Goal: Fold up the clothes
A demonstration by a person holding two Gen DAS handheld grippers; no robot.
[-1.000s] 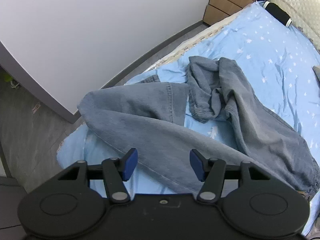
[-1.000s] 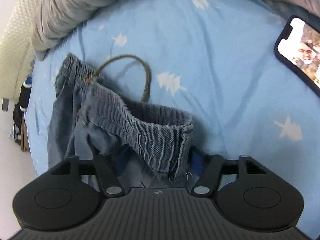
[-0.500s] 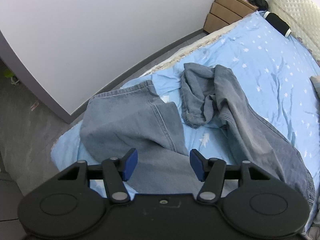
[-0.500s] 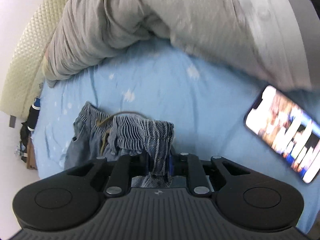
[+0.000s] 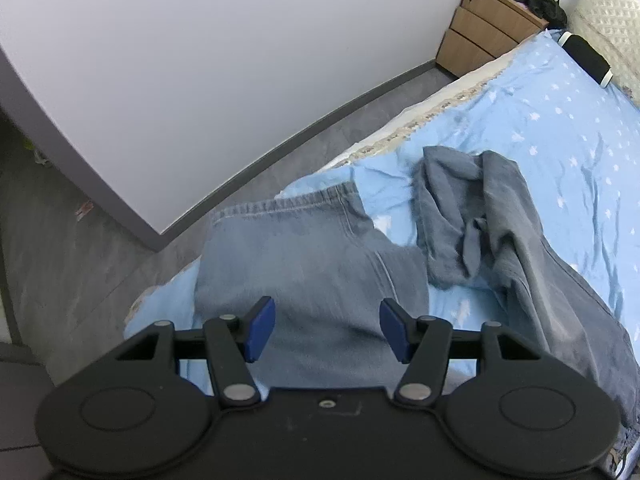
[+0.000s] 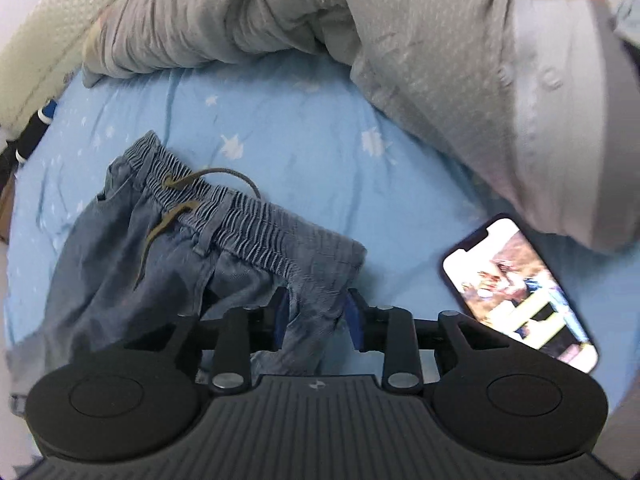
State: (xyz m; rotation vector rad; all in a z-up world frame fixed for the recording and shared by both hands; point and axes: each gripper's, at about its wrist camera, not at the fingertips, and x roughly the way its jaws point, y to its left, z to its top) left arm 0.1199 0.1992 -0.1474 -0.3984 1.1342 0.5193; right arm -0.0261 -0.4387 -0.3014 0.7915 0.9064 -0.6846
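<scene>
both tongs are pointed down at the jeans (image 5: 312, 264) spread on the blue bed (image 5: 560, 128). left tongs (image 5: 327, 330) are held apart above one leg, and nothing is gripped. right tongs (image 6: 316, 318) have just been opening; a fold near the waistband (image 6: 240, 216) sits between the pads. a phone (image 6: 520, 292) is seen close by.

Soft even daylight, slight blur, fisheye-warped edges
</scene>
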